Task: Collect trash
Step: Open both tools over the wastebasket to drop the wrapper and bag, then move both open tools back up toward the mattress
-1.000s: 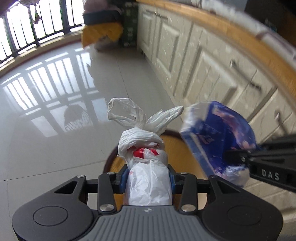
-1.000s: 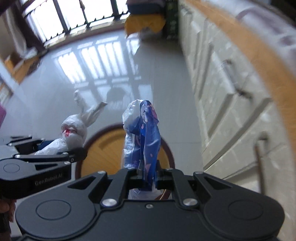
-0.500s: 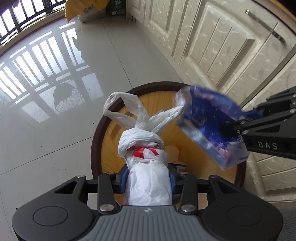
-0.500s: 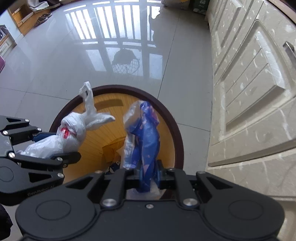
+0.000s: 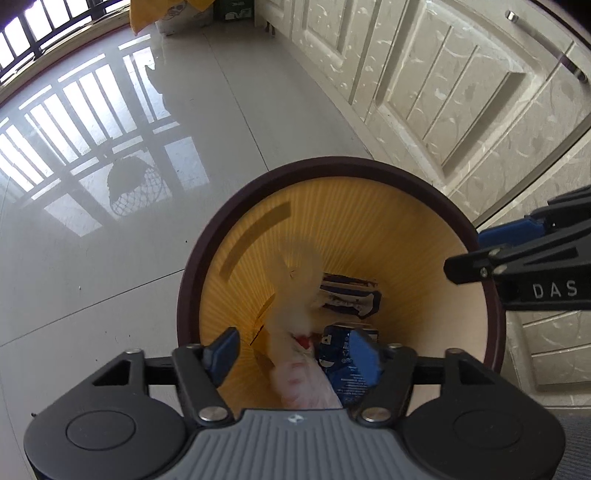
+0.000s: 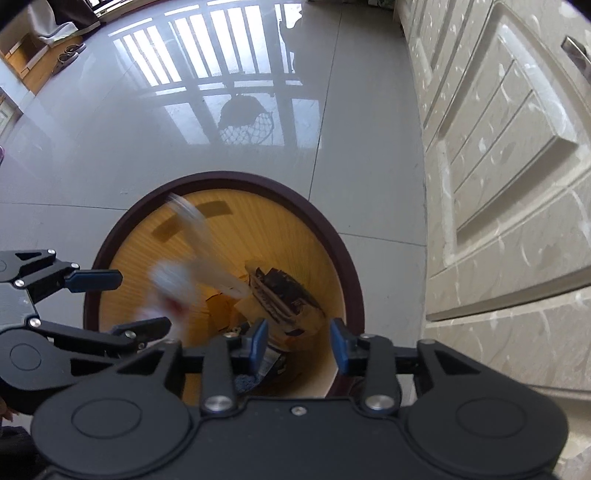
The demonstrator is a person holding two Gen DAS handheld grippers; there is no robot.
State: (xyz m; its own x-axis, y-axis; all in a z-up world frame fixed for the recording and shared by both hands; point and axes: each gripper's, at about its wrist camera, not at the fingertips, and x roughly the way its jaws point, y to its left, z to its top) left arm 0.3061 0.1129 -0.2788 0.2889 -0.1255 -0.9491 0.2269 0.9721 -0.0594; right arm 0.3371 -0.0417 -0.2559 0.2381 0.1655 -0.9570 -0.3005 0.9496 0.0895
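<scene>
A round bin with a dark brown rim (image 5: pixel 207 243) (image 6: pixel 325 225) and a yellow inside stands on the floor below both grippers. My left gripper (image 5: pixel 293 356) (image 6: pixel 107 302) is open over the bin. The tied white bag (image 5: pixel 295 295) (image 6: pixel 173 280), blurred, is falling free between its fingers into the bin. My right gripper (image 6: pixel 298 345) (image 5: pixel 480 254) is open and empty over the bin's right side. The blue packet (image 5: pixel 341 354) lies inside the bin beside a dark wrapper (image 5: pixel 349 295) (image 6: pixel 284 291).
Cream cabinet doors (image 5: pixel 443 92) (image 6: pixel 498 166) with metal handles stand close on the right of the bin. Glossy grey floor tiles (image 5: pixel 110 184) (image 6: pixel 184 129) spread to the left and ahead. A yellow bag and boxes (image 5: pixel 162 11) sit far back by the window railing.
Both grippers have opened. The blue packet has dropped from the right gripper into the bin, and the white bag has left the left gripper and is falling. Both grippers now point down into the bin.
</scene>
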